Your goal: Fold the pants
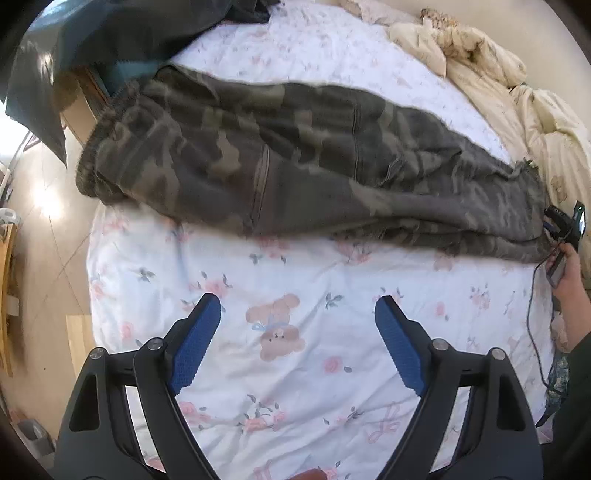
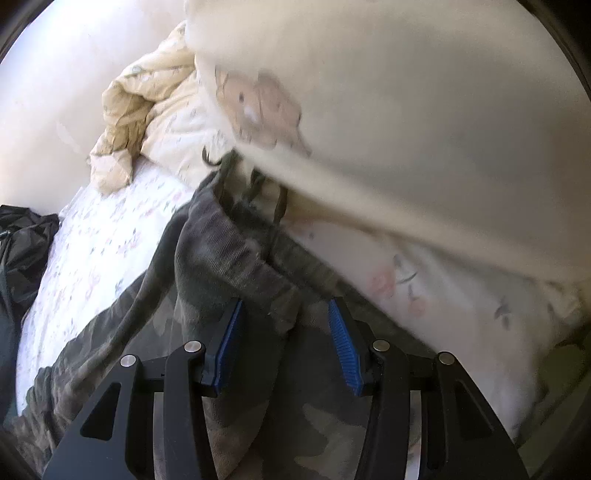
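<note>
Camouflage pants (image 1: 295, 158) lie stretched across a floral bedsheet (image 1: 295, 295), cuffs at the left, waist at the right. My left gripper (image 1: 297, 306) is open and empty, above the sheet, short of the pants. The right gripper shows at the far right of the left wrist view (image 1: 565, 225), at the waist end. In the right wrist view the pants' waist (image 2: 236, 258) with its drawstring (image 2: 280, 203) lies bunched between the blue pads (image 2: 341, 343) of my right gripper (image 2: 284, 314). The jaws stand apart around the fabric, not pinched.
A cream quilt (image 1: 498, 85) is piled at the bed's far right and fills the upper right wrist view (image 2: 406, 129). Dark clothes (image 1: 110, 33) lie at the far left corner, also seen in the right wrist view (image 2: 22, 243). The floor (image 1: 44, 229) lies past the bed's left edge.
</note>
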Motion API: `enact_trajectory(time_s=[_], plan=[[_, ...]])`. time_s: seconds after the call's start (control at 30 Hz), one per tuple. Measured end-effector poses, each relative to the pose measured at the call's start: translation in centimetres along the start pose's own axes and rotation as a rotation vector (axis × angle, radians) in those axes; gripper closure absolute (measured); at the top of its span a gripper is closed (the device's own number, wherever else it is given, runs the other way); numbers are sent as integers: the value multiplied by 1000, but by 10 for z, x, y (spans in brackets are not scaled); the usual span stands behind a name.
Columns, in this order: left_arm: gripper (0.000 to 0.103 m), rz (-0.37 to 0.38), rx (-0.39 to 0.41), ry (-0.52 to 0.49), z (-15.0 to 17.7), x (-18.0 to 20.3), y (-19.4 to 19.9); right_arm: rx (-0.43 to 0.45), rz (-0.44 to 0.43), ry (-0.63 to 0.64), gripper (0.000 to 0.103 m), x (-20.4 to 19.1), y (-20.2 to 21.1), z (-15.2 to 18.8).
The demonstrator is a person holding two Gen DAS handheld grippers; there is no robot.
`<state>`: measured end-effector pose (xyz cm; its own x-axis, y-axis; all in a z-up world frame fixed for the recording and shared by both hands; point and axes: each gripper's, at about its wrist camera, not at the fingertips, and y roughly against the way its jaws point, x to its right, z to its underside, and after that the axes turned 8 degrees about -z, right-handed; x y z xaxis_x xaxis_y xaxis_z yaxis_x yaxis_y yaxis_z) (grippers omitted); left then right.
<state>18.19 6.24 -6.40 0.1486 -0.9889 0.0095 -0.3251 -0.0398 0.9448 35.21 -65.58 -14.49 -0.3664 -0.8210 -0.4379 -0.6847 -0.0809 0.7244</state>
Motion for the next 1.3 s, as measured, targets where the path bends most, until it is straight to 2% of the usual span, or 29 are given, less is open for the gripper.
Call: enact_trajectory(time_s=[0.03, 0.1, 0.13, 0.17, 0.2, 0.3, 0.53, 0.67, 0.73, 0.83, 1.0, 1.2, 1.27, 1.3], plan=[[20, 1, 0, -7, 0, 2, -4, -23, -16, -7, 54, 1, -6, 0], [20, -16, 9, -15, 0, 4, -8, -69, 7, 4, 59, -1, -19, -1], [20, -22, 24, -17, 0, 4, -8, -73, 12, 12, 63, -2, -21, -2], [20, -31, 31, -16, -1, 2, -8, -72, 22, 26, 82, -4, -23, -4], [20, -40, 40, -12, -3, 0, -7, -73, 37, 30, 90, -4, -22, -5], [20, -50, 59, 16, -8, -9, -4, -46, 41, 33, 97, -5, -13, -6], [20, -24, 74, 38, -13, -18, 9, 90, 21, 54, 98, -15, 72, -4], [20, 39, 43, 70, -11, -19, 16, 67, 73, -2, 98, -6, 97, -3], [20, 41, 64, 64, -11, -18, 23, 53, 122, -13, 99, 1, 95, -3], [20, 5, 92, 45, -11, -19, 27, 69, 147, -51, 99, 11, 100, -7], [20, 32, 65, 95, -15, -30, 23, 46, 207, -65, 99, 15, 99, -8], [20, -41, 92, 67, -18, -32, 21, -97, 359, -36, 99, 24, 50, 11], [20, -60, 90, 87, -19, -39, 19, -129, 427, 5, 99, 24, 36, 17], [20, -65, 87, 104, -21, -43, 17, -140, 434, 19, 99, 21, 30, 18]])
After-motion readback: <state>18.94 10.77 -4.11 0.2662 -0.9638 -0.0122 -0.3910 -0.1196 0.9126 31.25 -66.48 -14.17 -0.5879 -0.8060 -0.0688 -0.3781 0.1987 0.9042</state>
